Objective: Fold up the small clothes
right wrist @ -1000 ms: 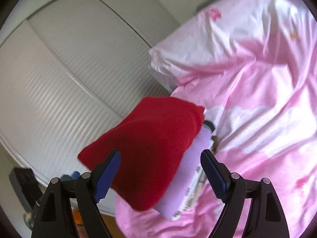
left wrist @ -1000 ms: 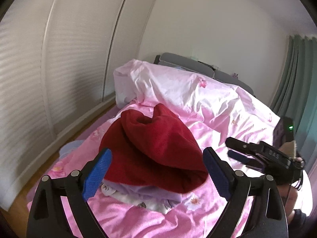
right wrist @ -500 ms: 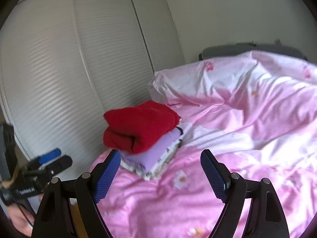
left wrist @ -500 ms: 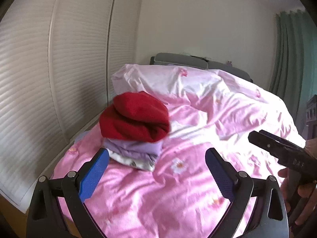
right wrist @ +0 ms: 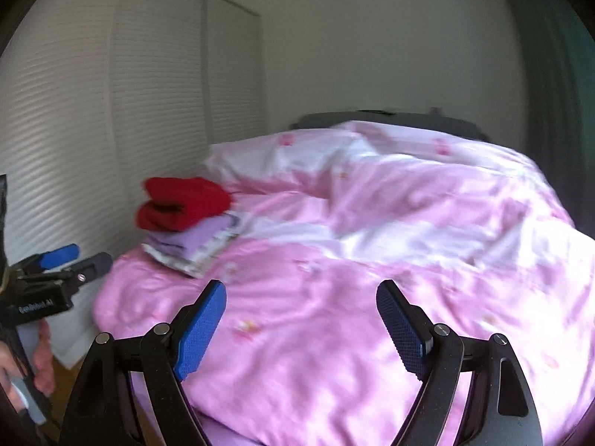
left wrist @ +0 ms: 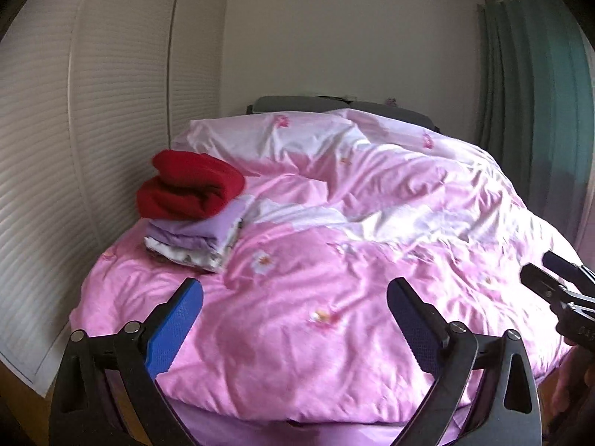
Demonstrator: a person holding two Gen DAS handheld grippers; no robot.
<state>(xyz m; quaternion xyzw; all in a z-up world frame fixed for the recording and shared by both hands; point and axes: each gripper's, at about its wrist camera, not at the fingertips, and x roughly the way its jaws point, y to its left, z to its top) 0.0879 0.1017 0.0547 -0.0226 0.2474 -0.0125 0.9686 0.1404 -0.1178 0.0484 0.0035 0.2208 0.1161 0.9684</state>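
A folded red garment (left wrist: pixel 189 191) lies on top of a stack of folded clothes, with a lilac piece (left wrist: pixel 200 232) and a white patterned piece (left wrist: pixel 186 256) under it, on the left side of the pink duvet (left wrist: pixel 334 297). The stack also shows in the right wrist view (right wrist: pixel 182 204). My left gripper (left wrist: pixel 295 329) is open and empty, held back over the bed's near edge. My right gripper (right wrist: pixel 301 329) is open and empty too, also well short of the stack. Each gripper shows at the edge of the other's view, the right one (left wrist: pixel 557 286) and the left one (right wrist: pixel 63 260).
White louvred wardrobe doors (left wrist: pixel 93 148) run along the left of the bed. A grey headboard (left wrist: pixel 297 104) stands against the far wall. Green curtains (left wrist: pixel 531 111) hang at the right. Wooden floor (left wrist: pixel 22 409) shows at the lower left.
Both grippers have pulled back from the stack toward the foot of the bed. The red garment, close in front a second ago, now rests folded on the stack.
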